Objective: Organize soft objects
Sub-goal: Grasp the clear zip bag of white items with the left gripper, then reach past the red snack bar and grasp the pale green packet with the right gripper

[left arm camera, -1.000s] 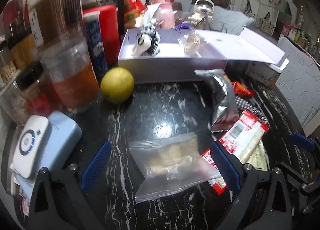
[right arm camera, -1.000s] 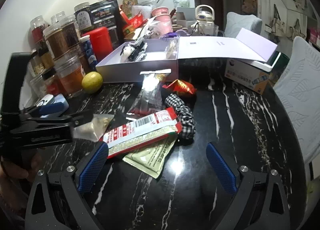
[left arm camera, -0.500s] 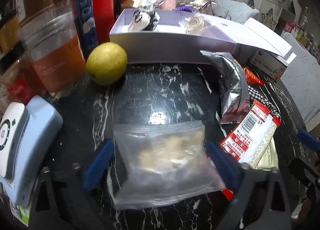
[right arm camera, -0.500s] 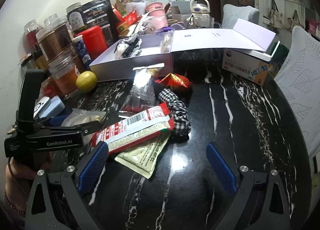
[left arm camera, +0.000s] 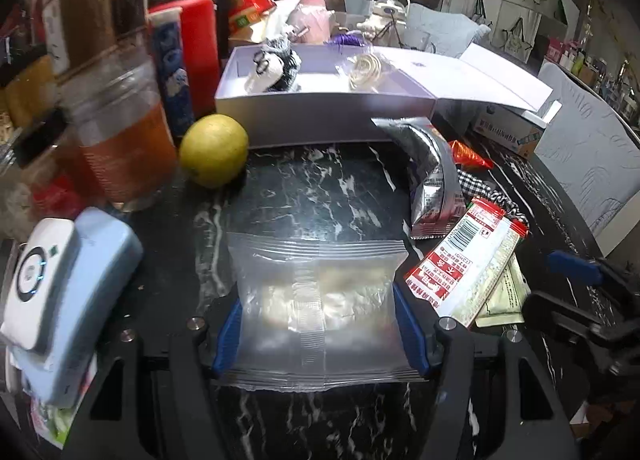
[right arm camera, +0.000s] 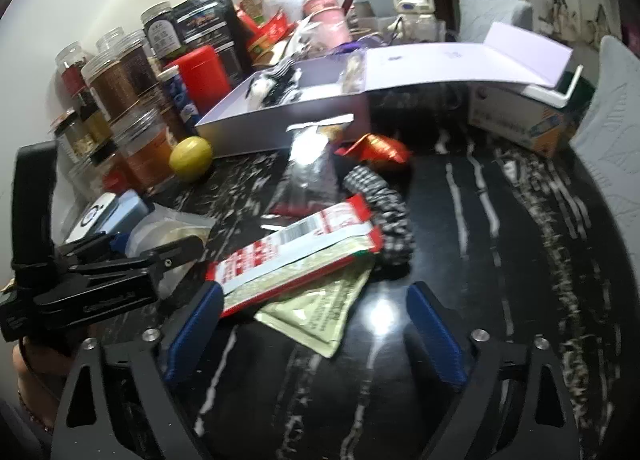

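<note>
A clear plastic bag (left arm camera: 320, 292) with pale contents lies on the black marble table (left arm camera: 312, 187). My left gripper (left arm camera: 318, 316) has its blue pads pressed on both sides of the bag, and its jaws are still closing. The right wrist view shows this gripper (right arm camera: 120, 260) at the left, on the bag (right arm camera: 168, 227). My right gripper (right arm camera: 314, 300) is open and its jaws are closing. The ends of a red-and-white packet (right arm camera: 296, 252) and a green packet (right arm camera: 316, 312) lie between them. A checked scrunchie (right arm camera: 384, 211) and a silver packet (right arm camera: 308, 167) lie behind.
An open lilac box (left arm camera: 320, 115) holding small items stands at the back, with a yellow fruit (left arm camera: 212, 149) beside it. Several jars (left arm camera: 124, 147) crowd the left edge. A blue-and-white device (left arm camera: 60, 280) lies near my left gripper. An orange-red wrapper (right arm camera: 376, 147) lies by the box.
My left gripper's jaws have drawn in from wide open until the pads meet the clear bag's sides. The right gripper's jaws have narrowed a little over the packets.
</note>
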`<state>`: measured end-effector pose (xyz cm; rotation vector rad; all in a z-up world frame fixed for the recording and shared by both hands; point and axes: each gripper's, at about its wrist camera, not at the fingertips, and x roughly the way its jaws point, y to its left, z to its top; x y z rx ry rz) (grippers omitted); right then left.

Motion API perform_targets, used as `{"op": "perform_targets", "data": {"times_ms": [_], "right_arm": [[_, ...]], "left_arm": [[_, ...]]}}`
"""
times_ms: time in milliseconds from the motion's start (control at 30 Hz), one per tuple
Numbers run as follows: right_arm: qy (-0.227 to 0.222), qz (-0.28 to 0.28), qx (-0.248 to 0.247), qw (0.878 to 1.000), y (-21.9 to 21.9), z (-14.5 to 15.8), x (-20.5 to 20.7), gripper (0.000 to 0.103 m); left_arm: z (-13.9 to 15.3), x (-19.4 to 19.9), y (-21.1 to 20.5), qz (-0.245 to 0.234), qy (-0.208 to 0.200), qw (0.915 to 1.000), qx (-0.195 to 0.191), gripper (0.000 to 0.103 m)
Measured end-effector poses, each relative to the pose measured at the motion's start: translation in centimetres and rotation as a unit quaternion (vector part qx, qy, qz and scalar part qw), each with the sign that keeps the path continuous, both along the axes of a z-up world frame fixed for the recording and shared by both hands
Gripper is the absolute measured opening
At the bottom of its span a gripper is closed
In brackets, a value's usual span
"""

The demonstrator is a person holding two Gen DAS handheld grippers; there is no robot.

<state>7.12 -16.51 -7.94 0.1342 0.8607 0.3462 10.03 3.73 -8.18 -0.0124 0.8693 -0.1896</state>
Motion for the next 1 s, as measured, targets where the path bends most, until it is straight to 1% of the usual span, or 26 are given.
{"op": "perform_targets", "data": {"times_ms": [67,200,500,700,867,1000], "right_arm": [[0.008,0.007,0.009,1.0,0.4,-0.4,0.3,0.083],[0.024,0.018,0.027,0.999,1.1,-1.2,1.3,0.082],[0.014,0.013,0.004,1.0,2.2,-1.3,3.8,0.082],[0.006,0.026,-0.007,1.0,3.0,-0.8,3.2,0.082],[0.014,0.048,0.003,0.999,3.5,-1.0,2.1,0.082],[0.003,0.064,0.001,0.998,4.0,-0.5,1.3,0.082]], "left_arm": [[0.2,-0.3,0.5,0.003,-0.004,1.0,0.002,0.065],[0.5,-0.7,1.5,0.013,-0.005,0.9999,0.002,0.065],[0.9,-1.1,3.0,0.033,-0.012,0.9994,-0.006,0.065],[1.1,-1.3,3.8,0.041,-0.015,0.999,-0.007,0.065],[1.2,-1.2,4.5,0.051,-0.017,0.9985,-0.01,0.065],[1.3,-1.3,5.0,0.055,-0.017,0.9983,-0.012,0.065]]}}
